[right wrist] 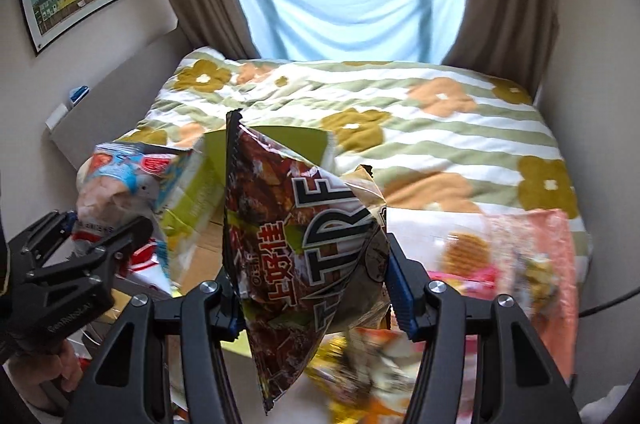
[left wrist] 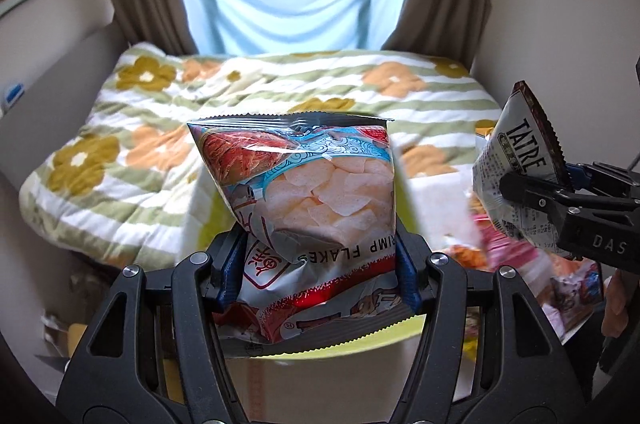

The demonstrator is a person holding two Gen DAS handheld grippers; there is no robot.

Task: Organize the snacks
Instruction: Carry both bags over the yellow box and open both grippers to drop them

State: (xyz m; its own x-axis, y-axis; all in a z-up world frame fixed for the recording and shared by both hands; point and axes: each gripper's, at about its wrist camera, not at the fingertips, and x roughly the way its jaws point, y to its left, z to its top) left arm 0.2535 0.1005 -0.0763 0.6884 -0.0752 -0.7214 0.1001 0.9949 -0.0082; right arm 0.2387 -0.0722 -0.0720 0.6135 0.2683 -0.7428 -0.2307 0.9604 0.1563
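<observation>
Our left gripper [left wrist: 320, 260] has its jaws closed on one red-and-white foil bag of shrimp flakes [left wrist: 304, 200], upright above the yellow-green cardboard box [right wrist: 200, 184]; that box lies below, nearer this hand. Right of the box, our right gripper [right wrist: 316, 288] clamps one dark-brown foil snack bag [right wrist: 288, 236], long axis upright, over a blurred heap of packets [right wrist: 500, 256] we cannot count.

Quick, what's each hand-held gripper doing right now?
Left hand-held gripper: closed on the shrimp flakes bag.
Right hand-held gripper: closed on the brown snack bag.

The left hand-held gripper [left wrist: 320, 248] is clamped on a shrimp flakes bag [left wrist: 308, 192]; the right hand-held gripper [right wrist: 314, 288], at its 3 o'clock, pinches a brown snack bag [right wrist: 296, 236].
</observation>
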